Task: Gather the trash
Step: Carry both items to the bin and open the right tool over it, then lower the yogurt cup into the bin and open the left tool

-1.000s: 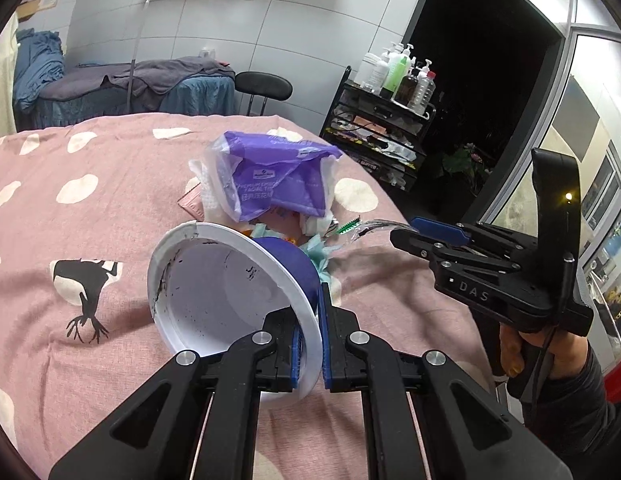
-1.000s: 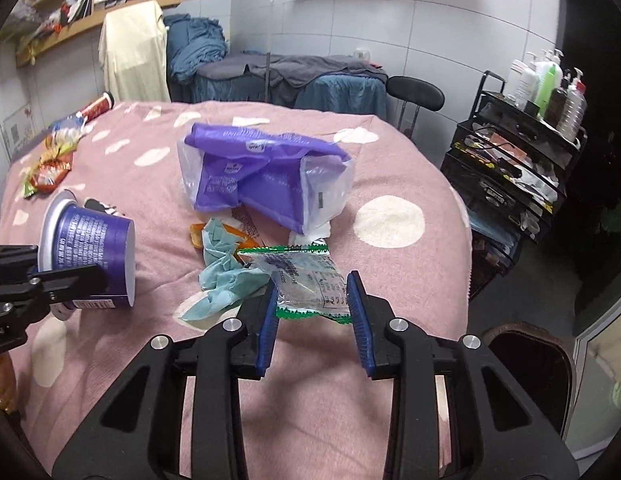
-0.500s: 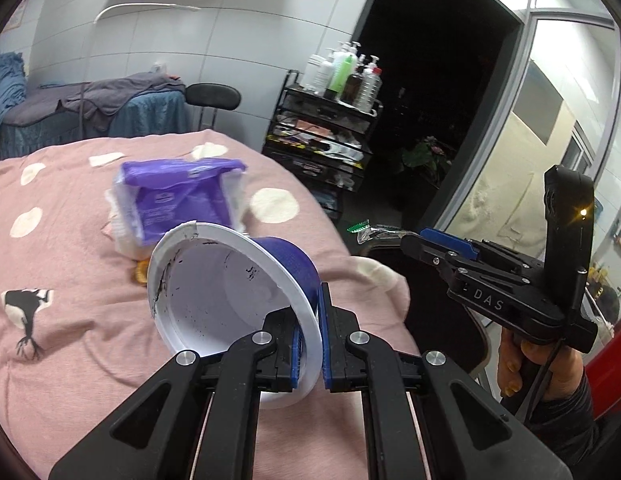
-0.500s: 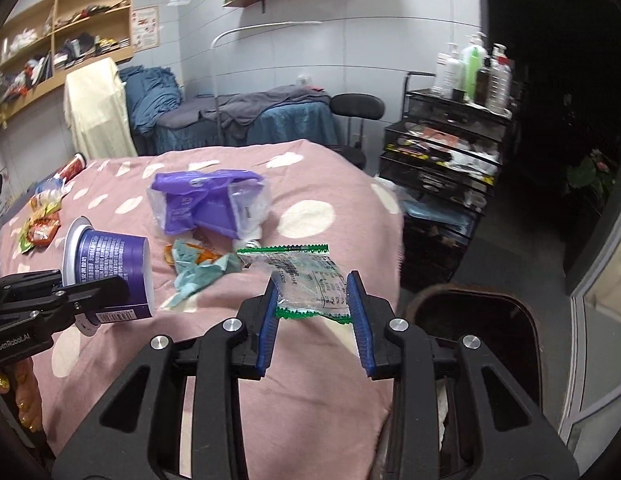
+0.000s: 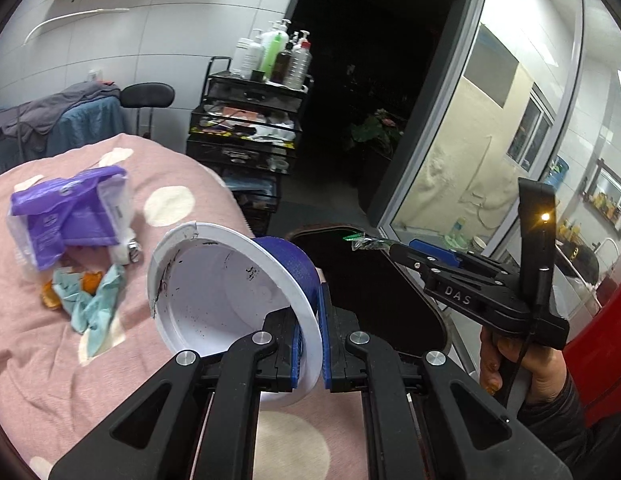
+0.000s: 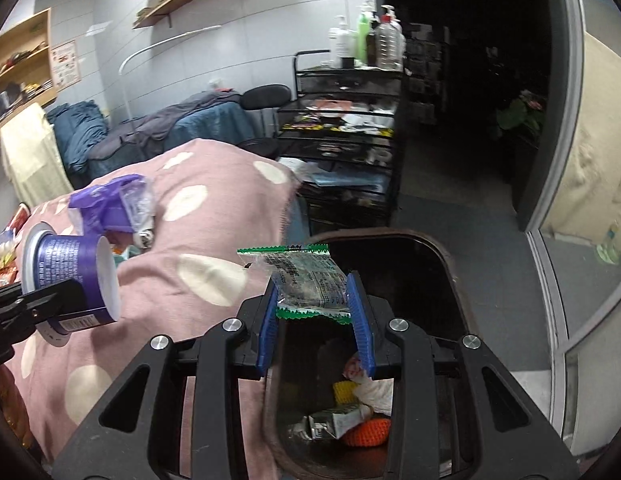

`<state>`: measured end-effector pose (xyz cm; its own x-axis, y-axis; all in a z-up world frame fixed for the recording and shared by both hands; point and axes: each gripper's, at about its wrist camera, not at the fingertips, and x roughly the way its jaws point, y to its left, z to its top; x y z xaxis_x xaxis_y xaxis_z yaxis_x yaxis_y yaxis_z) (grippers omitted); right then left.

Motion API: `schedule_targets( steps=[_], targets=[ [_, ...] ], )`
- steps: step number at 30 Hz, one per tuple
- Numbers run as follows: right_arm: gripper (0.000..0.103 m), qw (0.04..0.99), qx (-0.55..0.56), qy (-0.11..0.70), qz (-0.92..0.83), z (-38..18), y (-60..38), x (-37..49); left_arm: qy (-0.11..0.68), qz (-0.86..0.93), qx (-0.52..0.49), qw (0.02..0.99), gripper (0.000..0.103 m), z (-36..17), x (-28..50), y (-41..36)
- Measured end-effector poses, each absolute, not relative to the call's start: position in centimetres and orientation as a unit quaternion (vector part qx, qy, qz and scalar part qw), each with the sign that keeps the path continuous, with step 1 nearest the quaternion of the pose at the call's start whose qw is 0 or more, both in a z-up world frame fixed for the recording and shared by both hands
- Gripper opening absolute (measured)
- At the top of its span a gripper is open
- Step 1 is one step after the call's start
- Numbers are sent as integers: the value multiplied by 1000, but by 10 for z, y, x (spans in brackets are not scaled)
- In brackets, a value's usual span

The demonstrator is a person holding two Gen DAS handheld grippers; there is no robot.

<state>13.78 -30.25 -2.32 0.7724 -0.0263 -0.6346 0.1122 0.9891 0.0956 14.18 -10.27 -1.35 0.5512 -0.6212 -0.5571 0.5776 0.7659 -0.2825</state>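
- The clear wrapper (image 6: 306, 280) with green serrated ends sits crosswise between the blue pads of the right tongs (image 6: 313, 320), which are clamped on it by its sides; most of it sticks out ahead of the tips.
- Directly below and ahead of those tongs is the open mouth of the dark bin (image 6: 450, 264), with other rubbish already lying at its bottom. I judge the wrapper to be over the opening, ready to drop.
- The purple cup (image 5: 230, 296) is pinched by its white rim in the left tongs (image 5: 310, 344), which are clenched tight on the thin wall; it lies tipped on its side, mouth towards the camera, dark specks inside.
- The cup hangs above the edge of the pink spotted cloth (image 5: 70, 360), with the bin just beyond the tips and to their right.
- Behind and left of the left tongs, a purple packet (image 5: 66, 216), a crumpled teal tissue (image 5: 90, 300) and orange scraps lie uncollected on the cloth.
- Risks, as I judge them: the wrapper is light and may cling to a pad or drift onto the cloth when let go.
- The cup is held by a narrow rim pinch only, so a quick swing could twist it loose short of the bin, or shake out residue.
- With both tongs near one opening, they could knock together.
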Motion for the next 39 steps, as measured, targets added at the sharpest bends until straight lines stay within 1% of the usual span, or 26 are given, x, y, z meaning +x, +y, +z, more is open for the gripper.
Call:
schedule_targets(
  steps=[16,17,19,21,27,30,39],
  targets=[
    [35,896,105,423,-82,-96,-342,150,354,-380,-11,854,8,-26,145,-146],
    [37,895,108,425,-82,-99,-343,150,355,-381,-9,854,8,-26,144,-148],
    [48,890,116,431,-91,-105,-346,151,357,-384,-5,851,8,-28,144,-152],
    [67,890,121,429,-99,-107,-348,149,360,-387,-3,849,8,-29,144,-156],
    [71,893,124,416,-118,-102,-353,144,369,-396,0,841,8,-33,146,-166],
    [74,897,128,402,-133,-95,-359,141,369,-400,3,839,8,-34,145,-173],
    [78,904,140,348,-205,-67,-384,126,383,-424,14,821,8,-37,147,-204]
  ],
)
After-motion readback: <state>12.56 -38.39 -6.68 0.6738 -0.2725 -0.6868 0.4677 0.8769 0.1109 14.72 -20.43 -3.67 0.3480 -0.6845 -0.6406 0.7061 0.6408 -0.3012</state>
